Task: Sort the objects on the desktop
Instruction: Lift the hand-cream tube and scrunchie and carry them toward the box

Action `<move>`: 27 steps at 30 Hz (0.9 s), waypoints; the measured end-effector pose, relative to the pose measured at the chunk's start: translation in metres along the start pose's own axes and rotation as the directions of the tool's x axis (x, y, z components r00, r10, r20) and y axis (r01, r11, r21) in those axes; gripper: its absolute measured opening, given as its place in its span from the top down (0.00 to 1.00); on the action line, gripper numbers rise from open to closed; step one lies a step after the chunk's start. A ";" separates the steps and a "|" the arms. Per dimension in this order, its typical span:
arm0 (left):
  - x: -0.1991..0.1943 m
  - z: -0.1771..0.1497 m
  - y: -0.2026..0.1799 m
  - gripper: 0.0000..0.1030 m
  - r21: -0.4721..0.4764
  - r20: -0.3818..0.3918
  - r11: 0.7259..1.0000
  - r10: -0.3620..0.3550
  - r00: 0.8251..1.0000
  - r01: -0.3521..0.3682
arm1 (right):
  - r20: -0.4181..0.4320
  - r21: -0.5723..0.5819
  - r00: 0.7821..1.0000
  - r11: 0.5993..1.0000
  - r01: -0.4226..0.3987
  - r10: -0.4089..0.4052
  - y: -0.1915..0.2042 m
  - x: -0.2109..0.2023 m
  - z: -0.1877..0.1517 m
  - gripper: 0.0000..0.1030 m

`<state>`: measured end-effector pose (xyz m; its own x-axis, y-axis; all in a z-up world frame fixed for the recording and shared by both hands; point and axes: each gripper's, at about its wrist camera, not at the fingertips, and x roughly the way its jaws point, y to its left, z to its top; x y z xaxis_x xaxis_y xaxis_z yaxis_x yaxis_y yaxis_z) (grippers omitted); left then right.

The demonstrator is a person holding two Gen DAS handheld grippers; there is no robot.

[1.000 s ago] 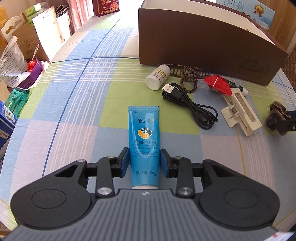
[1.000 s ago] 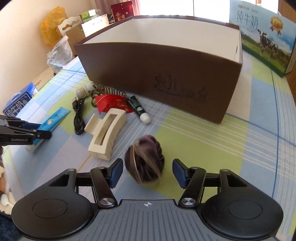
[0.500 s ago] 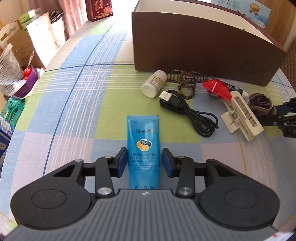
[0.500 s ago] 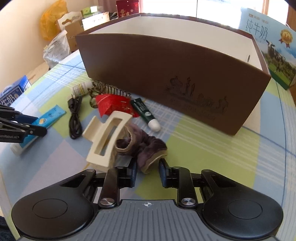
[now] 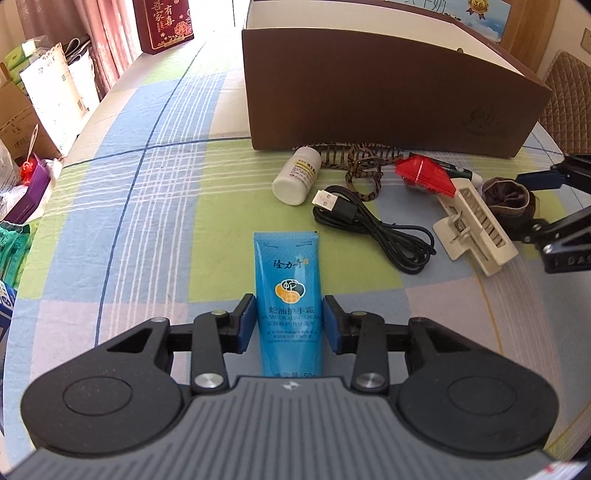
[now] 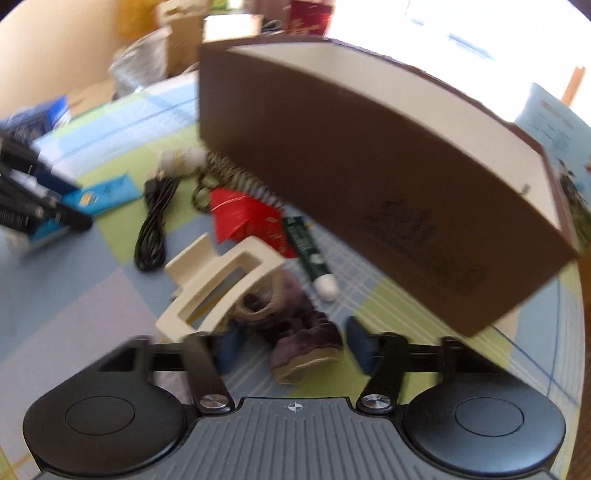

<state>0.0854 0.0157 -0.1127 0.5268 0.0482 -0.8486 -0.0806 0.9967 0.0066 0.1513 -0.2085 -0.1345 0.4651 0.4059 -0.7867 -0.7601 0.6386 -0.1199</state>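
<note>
A table with a checked cloth (image 5: 155, 206) in blue, green and pink holds many small things. At the far side stands a big brown box (image 5: 388, 96) with white inner walls.

The left gripper (image 5: 288, 325) points down at a blue tube of hand cream (image 5: 287, 291). The tube lies flat on the cloth with its flat end pointing far. The two blue pads sit right against the tube's sides, one on each side, so the fingers are closed on the tube.

Farther off and to the right, just in front of the box, lie a small white bottle (image 5: 297, 175) on its side, a striped cord (image 5: 354, 158), a coiled black USB cable (image 5: 373, 225), a red packet (image 5: 424, 173), a green tube with a white cap (image 6: 308, 243) and a cream hair claw (image 5: 476, 229). The hair claw is touching a purple scrunchie (image 6: 295, 328).

The right gripper (image 6: 291, 347) is over the scrunchie. Its picture is blurry. Its fingers have just been opening, and now they stand apart with the scrunchie between them. The right pad has a gap to the scrunchie. The left pad is close to it, partly hidden behind the hair claw, and I cannot tell if it touches.

Beyond the table's left edge there are bags and cardboard boxes (image 5: 22, 122), and a red gift box (image 5: 164, 22) stands at the far end.
</note>
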 end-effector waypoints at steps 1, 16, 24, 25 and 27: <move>0.000 0.000 0.001 0.67 0.000 0.002 1.000 -0.001 1.000 0.001 | -0.003 0.008 1.000 1.000 -0.012 0.012 0.001 0.001 0.001 0.67; -0.003 0.000 0.001 0.69 0.037 -0.020 0.999 -0.029 0.999 0.030 | -0.058 0.400 0.994 0.914 -0.062 0.092 -0.017 -0.026 -0.019 0.79; -0.015 0.003 0.002 0.69 0.032 -0.018 0.997 -0.063 0.998 0.064 | -0.041 0.463 0.996 0.885 -0.049 0.077 -0.022 -0.041 -0.024 0.79; -0.018 0.004 0.002 0.69 0.033 -0.010 0.997 -0.069 0.998 0.070 | -0.038 0.466 0.997 0.884 -0.048 0.074 -0.022 -0.042 -0.024 0.79; -0.022 0.007 0.003 0.69 0.037 0.005 0.996 -0.079 0.997 0.079 | -0.031 0.468 0.997 0.883 -0.047 0.069 -0.021 -0.042 -0.021 0.79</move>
<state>0.0797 0.0179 -0.0898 0.5358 -0.0302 -0.8438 -0.0075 0.9992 -0.0405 0.1379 -0.2531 -0.1114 0.3970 0.4285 -0.8116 -0.4805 0.8505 0.2139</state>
